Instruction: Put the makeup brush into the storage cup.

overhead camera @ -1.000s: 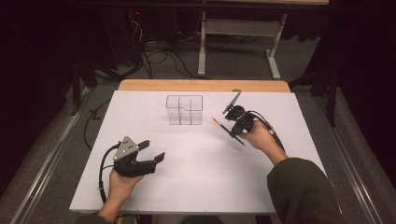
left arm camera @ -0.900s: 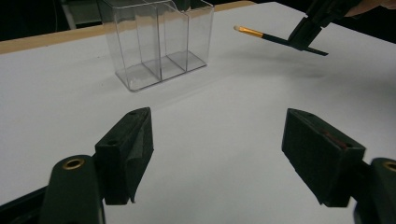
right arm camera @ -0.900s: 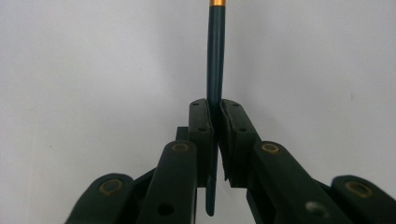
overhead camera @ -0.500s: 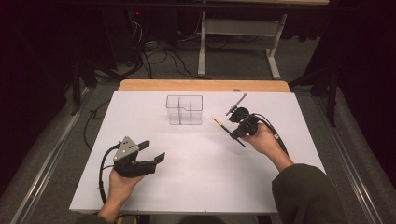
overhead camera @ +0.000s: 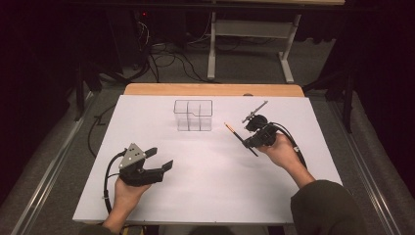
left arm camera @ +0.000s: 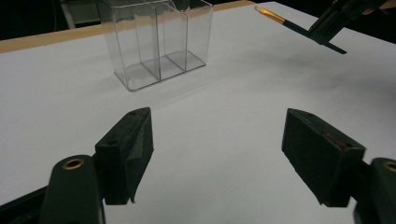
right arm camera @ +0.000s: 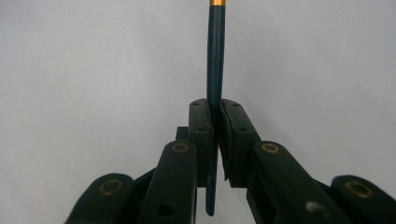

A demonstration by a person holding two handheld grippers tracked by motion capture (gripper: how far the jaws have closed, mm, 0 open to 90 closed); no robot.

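Gripping brush [right arm camera: 215,65] mid-handle, right gripper [overhead camera: 255,140] holding it above table, right of clear organizer [overhead camera: 194,115]. Left gripper [overhead camera: 157,159] resting open, empty. Risk: thin handle pivoting between pads, tip missing narrow compartment, tipping organizer.

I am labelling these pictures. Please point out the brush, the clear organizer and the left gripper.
brush [right arm camera: 215,60]: right gripper view, on its dark handle.
clear organizer [left arm camera: 156,42]: left gripper view, on its front wall.
left gripper [overhead camera: 159,158]: high view, between its open jaws.
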